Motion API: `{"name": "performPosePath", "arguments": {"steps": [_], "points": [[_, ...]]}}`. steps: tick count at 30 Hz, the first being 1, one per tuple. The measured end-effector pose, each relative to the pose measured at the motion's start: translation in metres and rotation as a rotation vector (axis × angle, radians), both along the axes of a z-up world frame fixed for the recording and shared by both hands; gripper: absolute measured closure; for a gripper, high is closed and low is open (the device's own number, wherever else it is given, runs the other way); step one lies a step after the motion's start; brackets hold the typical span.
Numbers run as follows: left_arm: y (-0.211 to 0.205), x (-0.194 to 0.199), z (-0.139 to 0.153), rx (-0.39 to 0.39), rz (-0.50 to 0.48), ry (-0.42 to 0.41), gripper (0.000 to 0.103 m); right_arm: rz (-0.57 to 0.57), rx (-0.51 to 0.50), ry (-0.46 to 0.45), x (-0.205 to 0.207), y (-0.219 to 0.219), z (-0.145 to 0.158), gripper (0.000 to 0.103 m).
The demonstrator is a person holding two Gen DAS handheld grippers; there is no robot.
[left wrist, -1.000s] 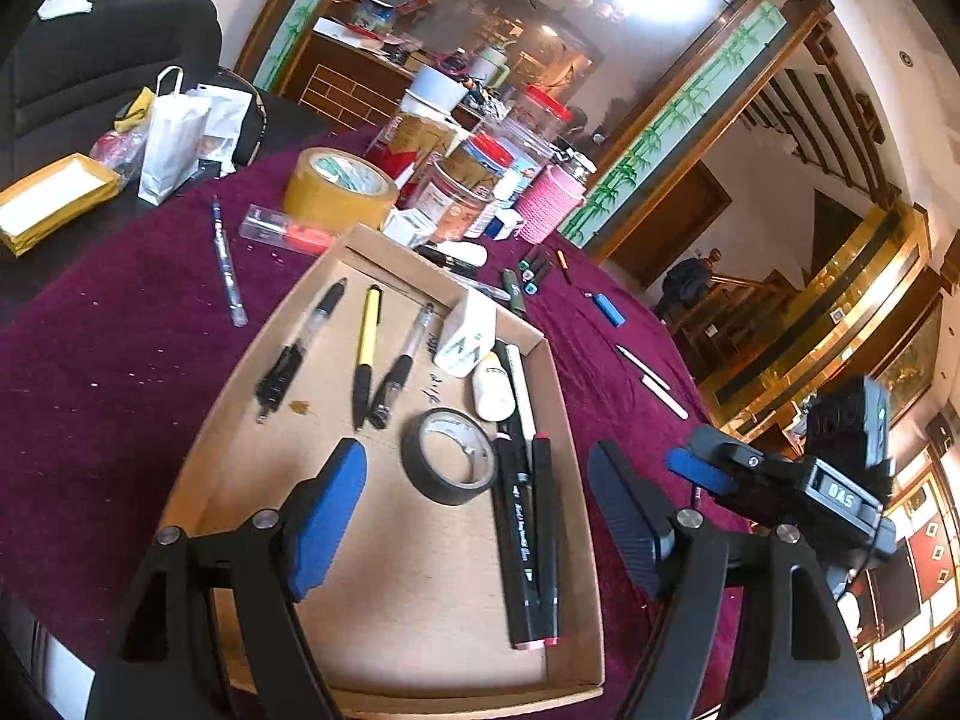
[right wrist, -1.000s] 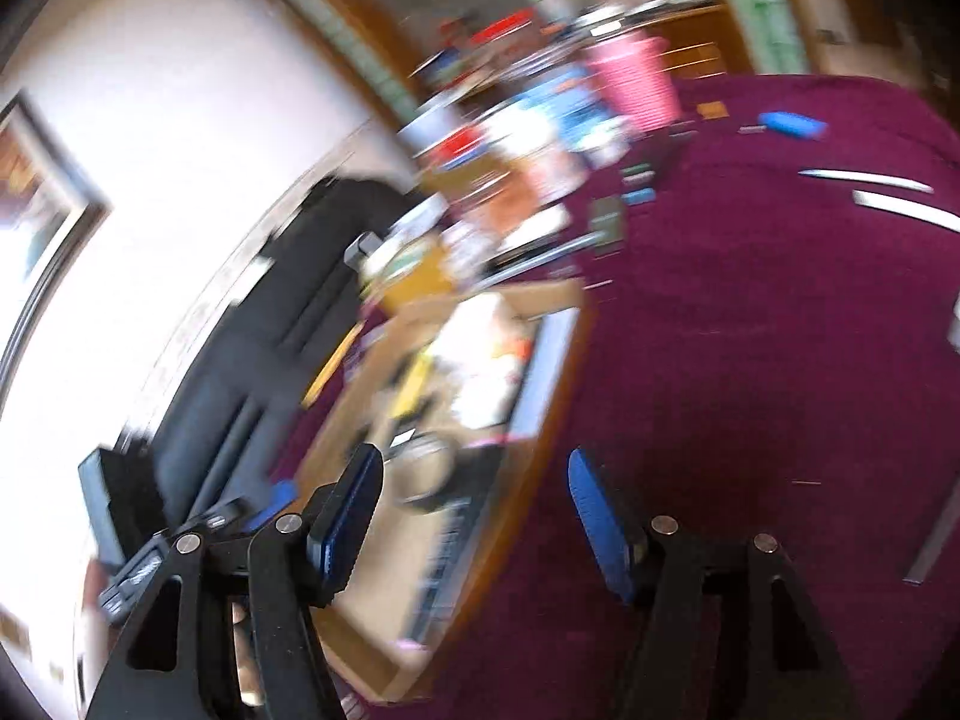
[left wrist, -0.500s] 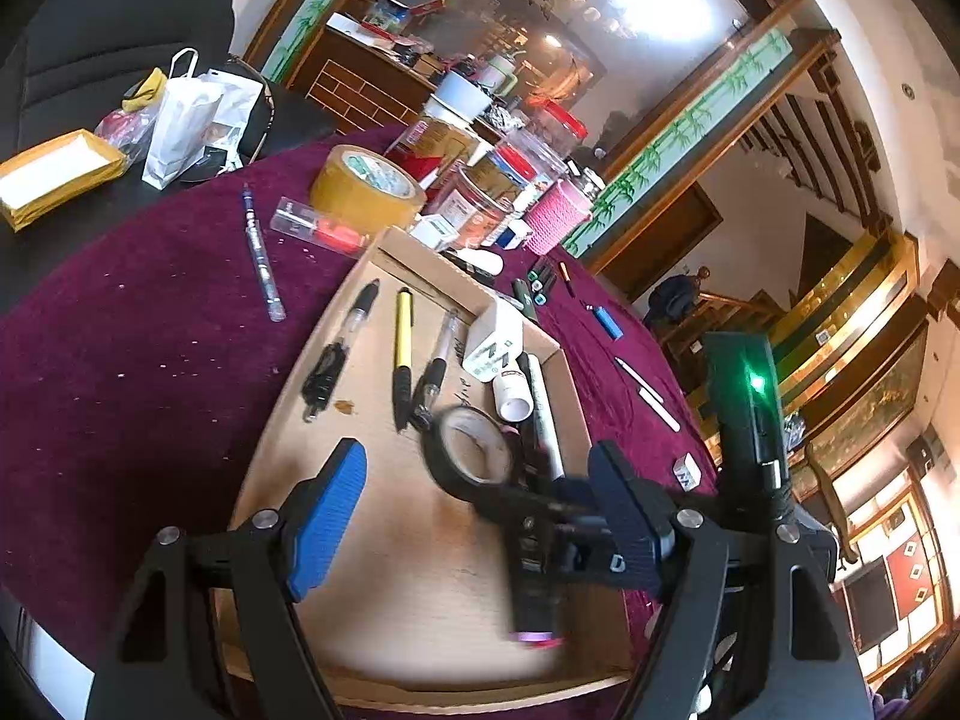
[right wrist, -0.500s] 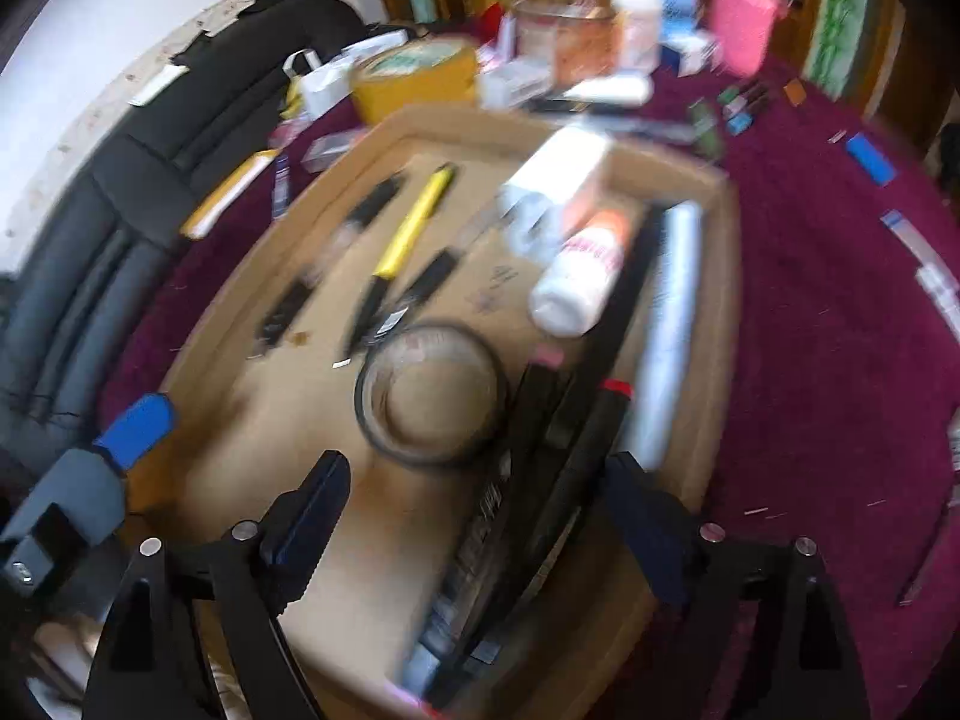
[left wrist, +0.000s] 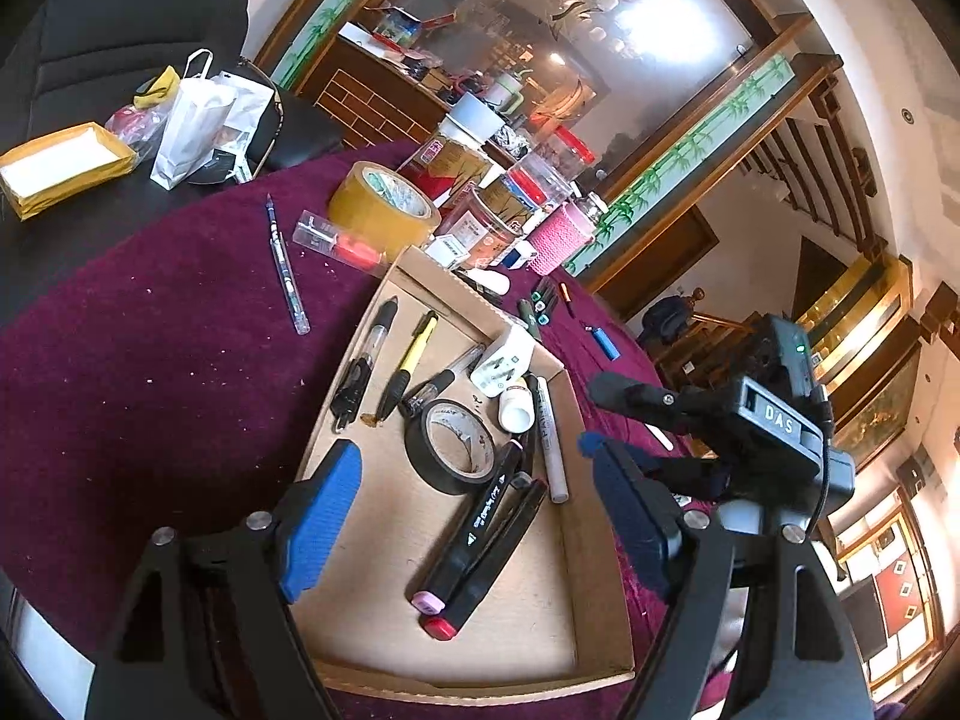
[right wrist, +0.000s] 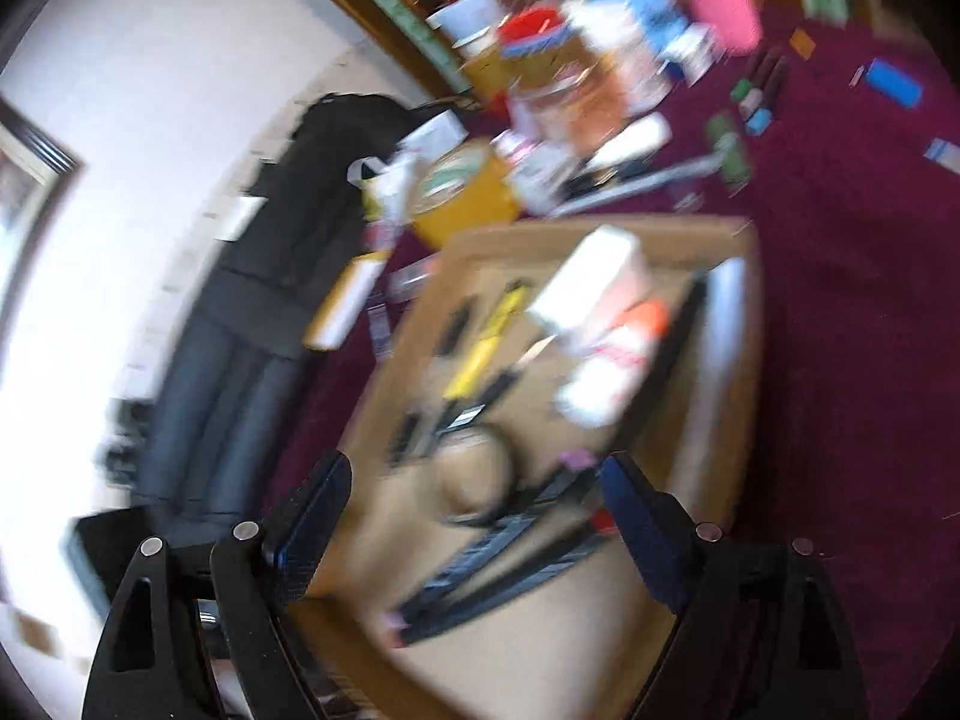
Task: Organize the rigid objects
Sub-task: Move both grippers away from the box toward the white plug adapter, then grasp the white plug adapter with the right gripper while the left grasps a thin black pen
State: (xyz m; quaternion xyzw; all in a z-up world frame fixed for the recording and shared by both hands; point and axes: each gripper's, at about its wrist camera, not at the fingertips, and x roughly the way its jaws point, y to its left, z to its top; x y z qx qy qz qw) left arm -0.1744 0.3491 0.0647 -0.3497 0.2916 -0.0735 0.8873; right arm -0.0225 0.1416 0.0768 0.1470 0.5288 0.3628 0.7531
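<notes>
A shallow cardboard tray (left wrist: 594,612) lies on the purple tablecloth. It holds a black tape roll (left wrist: 453,447), two black markers (left wrist: 480,546), a white marker (left wrist: 549,438), pens (left wrist: 414,360), a white bottle (left wrist: 517,408) and a white plug (left wrist: 504,357). My left gripper (left wrist: 474,531) is open and empty above the tray's near half. My right gripper (right wrist: 474,534) is open and empty over the tray; its view is blurred. It also shows in the left wrist view (left wrist: 708,420), at the tray's right side.
On the cloth outside the tray lie a blue pen (left wrist: 287,267), a clear pen case (left wrist: 336,240), a yellow tape roll (left wrist: 384,204), small markers (left wrist: 540,306) and a blue lighter (left wrist: 606,343). Jars and a pink cup (left wrist: 555,237) stand behind. A black sofa (left wrist: 120,24) is at left.
The right gripper has swung across the tray and now sits at its right side. The two black markers and the tape roll have shifted within the tray. The left gripper moved slightly.
</notes>
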Motion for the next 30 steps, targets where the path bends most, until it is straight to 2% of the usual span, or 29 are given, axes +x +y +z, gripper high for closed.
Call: {"name": "performPosePath", "arguments": {"steps": [2,6,8,10,13,16,18,21,23,24,26,28,30], "points": [[0.002,-0.002,0.001,-0.004,0.013,-0.004,0.024,0.044,0.077,0.066,-0.003,0.016,-0.011,0.014],[0.008,-0.007,0.005,0.009,0.039,-0.010,0.024,0.150,0.109,0.179,-0.017,0.038,-0.039,0.014],[0.010,-0.007,0.007,0.016,0.039,-0.009,0.024,0.176,0.080,0.139,-0.021,0.037,-0.035,0.014],[0.008,-0.007,0.009,0.027,0.028,-0.013,0.024,0.192,0.027,0.147,-0.030,0.030,-0.033,0.015],[0.000,-0.002,0.010,0.043,0.002,-0.015,0.024,0.227,0.026,0.140,-0.038,0.017,-0.028,0.017],[-0.012,0.003,0.015,0.067,-0.034,-0.016,0.024,0.219,0.020,0.065,-0.044,0.003,-0.008,0.016],[-0.023,0.004,0.023,0.111,-0.060,-0.032,0.024,0.175,-0.020,-0.067,-0.048,-0.021,0.013,0.016],[-0.041,0.006,0.035,0.164,-0.097,-0.060,0.021,0.022,-0.131,-0.355,-0.059,-0.071,0.056,0.015],[-0.057,0.010,0.043,0.199,-0.126,-0.076,0.019,-0.120,-0.248,-0.528,-0.066,-0.107,0.075,0.002],[-0.067,0.013,0.045,0.211,-0.145,-0.080,0.019,-0.215,-0.308,-0.602,-0.066,-0.130,0.080,0.000],[-0.085,0.019,0.048,0.216,-0.196,-0.079,0.019,-0.311,-0.371,-0.618,-0.053,-0.161,0.080,0.000],[-0.105,0.026,0.049,0.224,-0.242,-0.069,0.019,-0.391,-0.457,-0.531,-0.029,-0.198,0.067,0.000],[-0.123,0.032,0.049,0.236,-0.273,-0.058,0.019,-0.466,-0.441,-0.431,-0.003,-0.246,0.051,0.000]]}}
